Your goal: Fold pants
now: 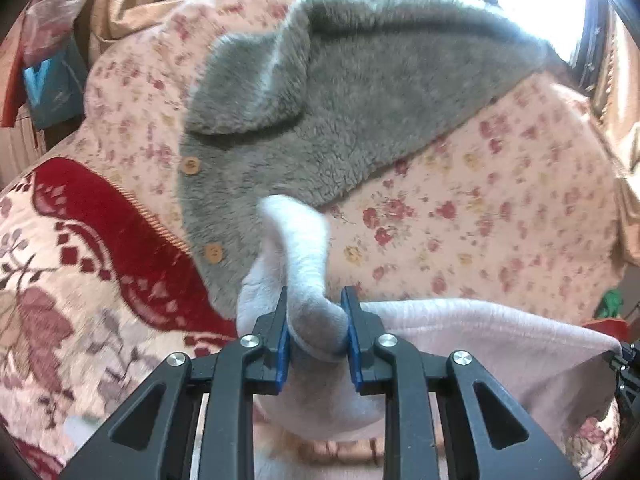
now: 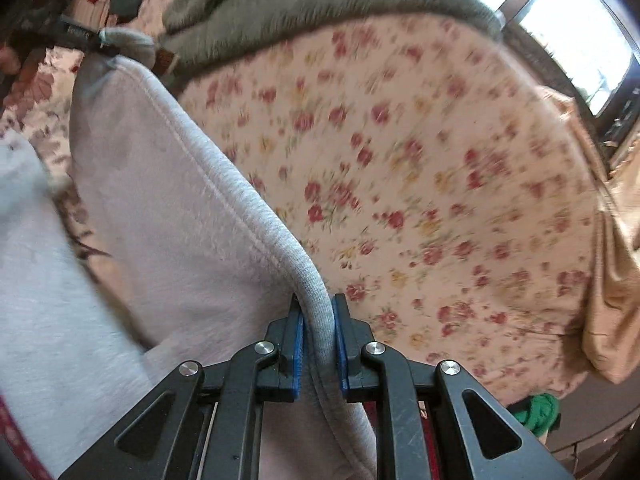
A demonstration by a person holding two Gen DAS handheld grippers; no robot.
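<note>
While both grippers pinch the pale grey sweatpants (image 2: 160, 216) (left gripper (image 1: 316, 320) on bunched fabric, right gripper (image 2: 318, 320) on the hem), no fold looks laid yet.

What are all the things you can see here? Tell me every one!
pants: one, pale grey, lifted over the bed, pinched at two spots
fuzzy jacket: one, grey-green with wooden buttons, lying on the bed behind the pants
flowery sheet: one, pink with red roses, covering the bed
patterned blanket: one, red and cream, at the left side
window: one, bright, far right
green thing: one, lower right, too small to name
left gripper: black, blue fingers, shut on pants
right gripper: black, blue fingers, shut on pants
</note>
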